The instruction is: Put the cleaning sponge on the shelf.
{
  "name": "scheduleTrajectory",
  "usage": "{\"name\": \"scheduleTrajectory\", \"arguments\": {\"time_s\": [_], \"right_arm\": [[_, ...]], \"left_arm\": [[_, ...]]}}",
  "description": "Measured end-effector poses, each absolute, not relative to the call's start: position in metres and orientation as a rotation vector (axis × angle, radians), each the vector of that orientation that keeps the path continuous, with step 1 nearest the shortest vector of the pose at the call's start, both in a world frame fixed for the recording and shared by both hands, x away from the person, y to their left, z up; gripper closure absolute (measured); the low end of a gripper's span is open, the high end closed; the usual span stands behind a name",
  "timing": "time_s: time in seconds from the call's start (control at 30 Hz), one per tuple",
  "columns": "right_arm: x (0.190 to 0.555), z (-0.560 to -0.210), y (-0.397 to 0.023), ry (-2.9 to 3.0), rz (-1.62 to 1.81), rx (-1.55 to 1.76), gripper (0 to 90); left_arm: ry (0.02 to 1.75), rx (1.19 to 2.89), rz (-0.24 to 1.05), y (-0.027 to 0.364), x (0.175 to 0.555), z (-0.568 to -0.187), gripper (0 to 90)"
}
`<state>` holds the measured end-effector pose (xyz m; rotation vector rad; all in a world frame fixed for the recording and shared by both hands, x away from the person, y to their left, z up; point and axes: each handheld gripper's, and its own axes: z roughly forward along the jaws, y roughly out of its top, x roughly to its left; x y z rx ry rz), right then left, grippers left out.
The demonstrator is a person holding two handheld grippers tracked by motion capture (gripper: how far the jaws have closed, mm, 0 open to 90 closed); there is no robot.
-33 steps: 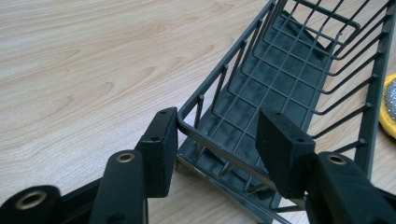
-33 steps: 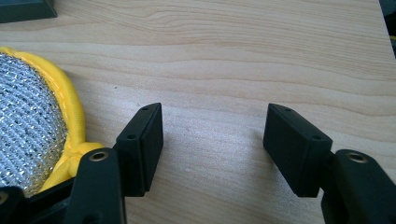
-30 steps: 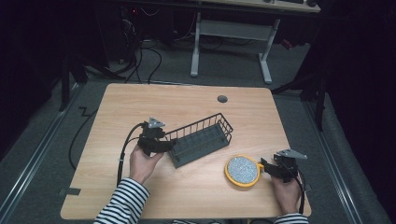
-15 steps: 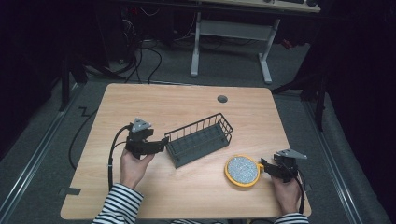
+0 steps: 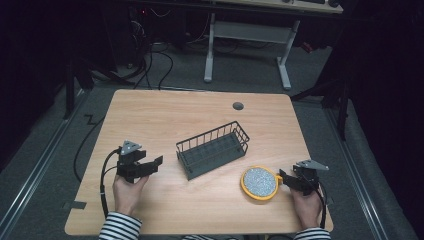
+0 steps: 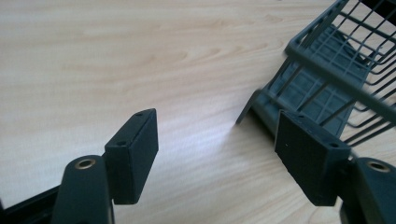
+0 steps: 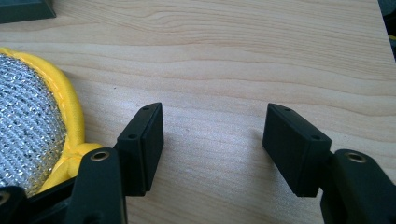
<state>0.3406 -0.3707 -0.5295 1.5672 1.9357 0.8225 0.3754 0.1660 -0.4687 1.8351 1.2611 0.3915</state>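
A light wood-grain counter (image 5: 165, 115) with rounded corners and a round grommet hole (image 5: 238, 106) near its far edge stands on grey carpeted floor (image 5: 45, 165). Beyond it, a second desk on a white metal frame (image 5: 247, 35) sits in shadow, with black cables (image 5: 150, 55) strewn on the floor at its left. The room's edges are dark; light falls mainly on the counter.

On the wooden table (image 5: 165, 115), the left gripper (image 5: 150, 166) stood open, well clear of the wire basket (image 5: 212, 150) to its right. The right gripper (image 5: 284, 178) rested just beside the round yellow-rimmed scrubber (image 5: 259, 183), near the basket's right end.
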Motion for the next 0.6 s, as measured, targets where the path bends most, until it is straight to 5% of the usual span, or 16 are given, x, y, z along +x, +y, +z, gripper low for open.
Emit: {"name": "scheduleTrajectory", "arguments": {"time_s": [0.6], "right_arm": [[0.342, -0.53, -0.37, 1.943, 0.826, 1.561, 38.0]], "left_arm": [[1.426, 1.833, 0.449, 0.183, 0.37, -0.527, 31.3]]}}
